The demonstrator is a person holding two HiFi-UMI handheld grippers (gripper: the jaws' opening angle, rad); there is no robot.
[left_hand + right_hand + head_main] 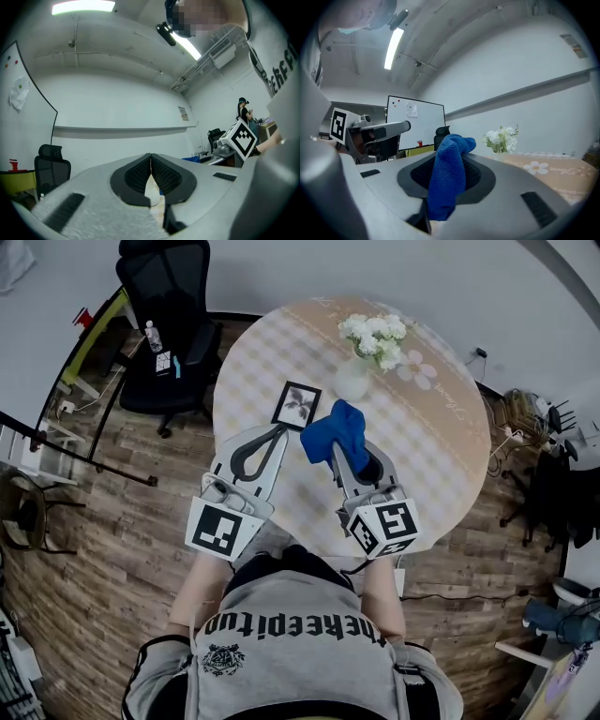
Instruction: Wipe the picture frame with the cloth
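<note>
A small black picture frame (296, 405) with a flower print lies on the round table (441, 456). My left gripper (273, 433) points at the frame's near edge, just short of it; in the left gripper view its jaws (151, 161) meet with nothing between them. To the right of the frame, my right gripper (339, 448) is shut on a blue cloth (336, 430), which bunches up over its tips. In the right gripper view the blue cloth (449, 176) hangs between the pads.
A vase of white flowers (372, 345) stands behind the frame near the table's far side, also seen as the flowers (501, 138) in the right gripper view. A black office chair (169, 324) stands left of the table. Cables and gear lie on the floor at right.
</note>
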